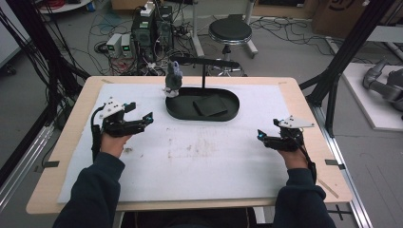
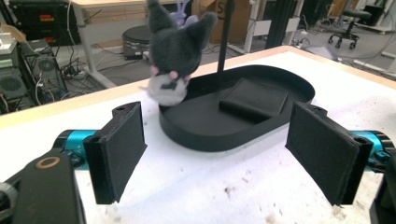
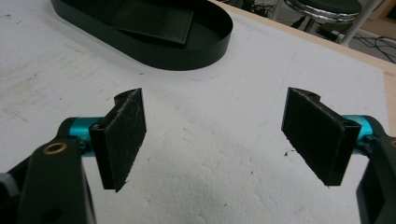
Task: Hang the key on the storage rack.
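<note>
The left gripper (image 1: 147,117) (jaws wide open, empty) should approach the grey plush toy (image 2: 175,51) level and centred; the right gripper (image 1: 260,135) waits open.

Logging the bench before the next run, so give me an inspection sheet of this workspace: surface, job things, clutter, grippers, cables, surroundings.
Surface: white mat on a wooden table, smudged and speckled near the middle.
Job's things: grey plush toy at the left end of the black oval tray, hanging from the stand's crossbar or resting on the rim, cannot tell; dark wallet flat inside.
Clutter: nothing seen on the mat.
Grippers: left gripper open, empty; right gripper open, empty.
Cables: one trails from each gripper; many lie on the floor behind.
Surroundings: stool, computer towers.
</note>
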Demonstrator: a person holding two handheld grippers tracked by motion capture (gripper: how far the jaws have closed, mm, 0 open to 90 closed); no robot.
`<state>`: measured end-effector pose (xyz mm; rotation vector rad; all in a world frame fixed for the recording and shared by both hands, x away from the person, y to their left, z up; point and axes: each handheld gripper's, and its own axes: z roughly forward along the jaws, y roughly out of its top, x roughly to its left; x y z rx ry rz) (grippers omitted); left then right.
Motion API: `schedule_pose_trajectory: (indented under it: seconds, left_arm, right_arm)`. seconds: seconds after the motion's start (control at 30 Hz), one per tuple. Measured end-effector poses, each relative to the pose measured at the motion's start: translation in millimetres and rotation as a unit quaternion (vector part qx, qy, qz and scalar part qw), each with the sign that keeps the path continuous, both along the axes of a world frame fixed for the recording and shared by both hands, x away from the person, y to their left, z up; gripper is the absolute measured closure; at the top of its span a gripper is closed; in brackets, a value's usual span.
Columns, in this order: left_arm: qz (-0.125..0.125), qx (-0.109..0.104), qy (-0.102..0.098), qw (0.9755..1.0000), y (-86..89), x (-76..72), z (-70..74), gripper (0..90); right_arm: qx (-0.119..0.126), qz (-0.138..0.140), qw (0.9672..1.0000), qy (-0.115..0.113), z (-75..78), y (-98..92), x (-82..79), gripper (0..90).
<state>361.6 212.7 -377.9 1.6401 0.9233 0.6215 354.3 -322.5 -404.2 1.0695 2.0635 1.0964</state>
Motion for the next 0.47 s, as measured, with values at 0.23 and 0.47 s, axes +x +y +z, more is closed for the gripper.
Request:
schedule_pose_trajectory:
  seconds: [0.23, 0.47]
  left_arm:
    - [0.007, -0.001, 0.008, 0.9999, 8.7, -7.9, -16.7, 19.2]
    - [0.015, 0.002, 0.011, 0.9998, 14.0, -12.8, -25.3, 19.2]
  right_arm:
    - [-0.006, 0.003, 1.0000, -0.004, 0.0, 1.5, -0.7, 22.0]
    - [-0.013, 0.003, 0.9999, -0.004, -0.6, 2.7, -0.6, 22.0]
